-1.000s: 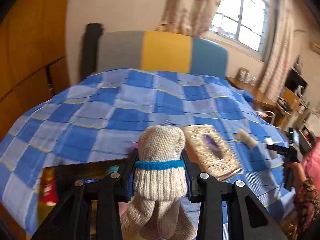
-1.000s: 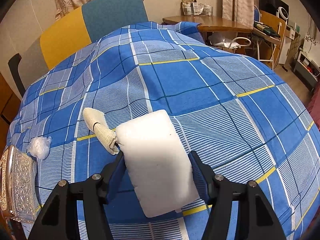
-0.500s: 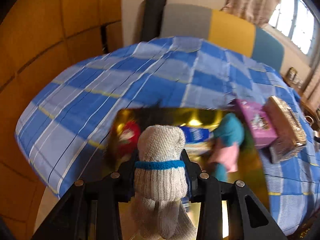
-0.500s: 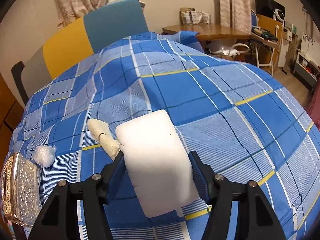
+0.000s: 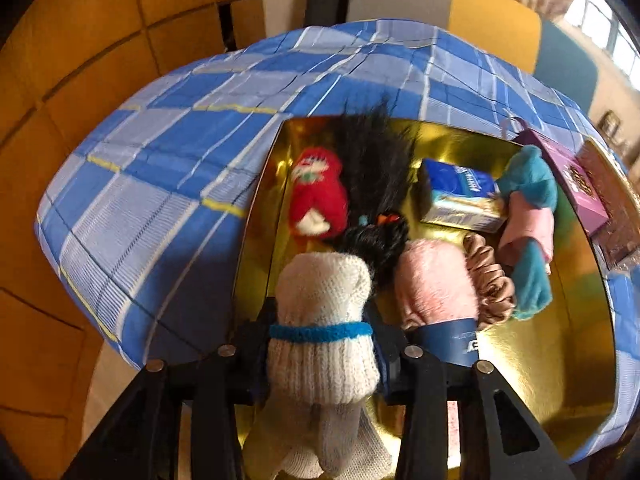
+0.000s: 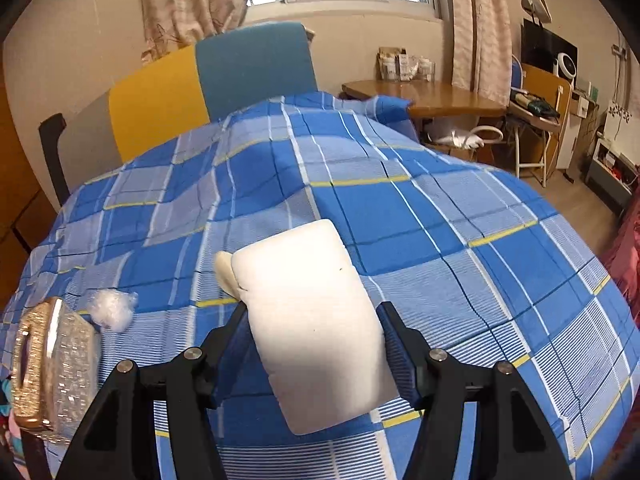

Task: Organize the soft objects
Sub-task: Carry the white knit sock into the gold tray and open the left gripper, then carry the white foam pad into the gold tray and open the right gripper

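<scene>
The left gripper point(image 5: 323, 332) is closed to the width of a cream knitted sock roll point(image 5: 322, 320) with a blue band, clamped on both sides and held over the near left corner of the gold tray point(image 5: 560, 360). The tray sits at the near edge of the blue checked bedspread point(image 5: 160, 168); its left half holds a red knitted piece point(image 5: 318, 196) and a black hairpiece point(image 5: 372, 184), its middle a pink fluffy roll point(image 5: 436, 284) and a scrunchie point(image 5: 492, 280), its far side a blue tissue pack point(image 5: 460, 196) and a teal-and-pink bundle point(image 5: 528, 216). Bare gold shows along the tray's near right side.

The right gripper point(image 6: 316, 336) is spread wide around a white foam block point(image 6: 312, 320), pressing both its sides, above the bedspread. A cream roll point(image 6: 224, 272) lies just behind the block; a clear plastic wad point(image 6: 112, 308) and a glittery box point(image 6: 52, 364) lie toward the left edge. The bedspread's right half is open
</scene>
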A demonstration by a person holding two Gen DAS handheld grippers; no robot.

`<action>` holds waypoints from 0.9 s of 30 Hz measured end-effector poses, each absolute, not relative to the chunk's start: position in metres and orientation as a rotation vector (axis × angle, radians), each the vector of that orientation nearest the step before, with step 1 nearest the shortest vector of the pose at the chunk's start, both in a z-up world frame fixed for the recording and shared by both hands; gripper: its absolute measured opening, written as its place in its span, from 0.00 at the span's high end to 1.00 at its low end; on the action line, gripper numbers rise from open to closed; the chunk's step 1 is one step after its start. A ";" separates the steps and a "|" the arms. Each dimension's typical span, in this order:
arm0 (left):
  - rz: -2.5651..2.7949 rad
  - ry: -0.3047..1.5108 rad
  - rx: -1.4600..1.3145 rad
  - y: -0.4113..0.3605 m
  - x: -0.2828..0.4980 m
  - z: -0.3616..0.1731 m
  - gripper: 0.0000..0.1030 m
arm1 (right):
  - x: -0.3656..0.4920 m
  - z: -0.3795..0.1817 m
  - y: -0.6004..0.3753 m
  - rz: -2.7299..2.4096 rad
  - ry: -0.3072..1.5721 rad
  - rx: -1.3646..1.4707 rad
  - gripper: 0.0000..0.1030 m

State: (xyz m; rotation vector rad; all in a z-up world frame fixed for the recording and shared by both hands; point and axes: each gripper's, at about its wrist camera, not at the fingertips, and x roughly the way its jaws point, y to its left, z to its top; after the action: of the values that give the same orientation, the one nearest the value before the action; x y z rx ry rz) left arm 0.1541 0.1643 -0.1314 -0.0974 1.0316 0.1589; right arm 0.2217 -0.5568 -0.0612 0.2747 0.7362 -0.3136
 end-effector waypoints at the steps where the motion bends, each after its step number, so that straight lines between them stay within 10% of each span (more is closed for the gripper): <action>1: 0.154 1.021 -0.106 0.164 0.153 -0.132 0.55 | 0.220 -0.055 -0.553 -0.310 0.725 0.270 0.39; 5: 0.136 0.968 -0.102 0.157 0.148 -0.127 0.36 | 0.212 -0.022 -0.525 -0.272 0.663 0.221 0.39; 27: 0.087 0.735 -0.172 0.127 0.101 -0.091 0.14 | 0.188 0.055 -0.301 0.141 0.562 0.049 0.39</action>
State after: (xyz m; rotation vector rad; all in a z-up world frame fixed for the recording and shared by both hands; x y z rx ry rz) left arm 0.1009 0.1271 -0.0912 -0.1723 0.7345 0.0872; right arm 0.1878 -0.3012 0.0545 0.0495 0.5624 0.1406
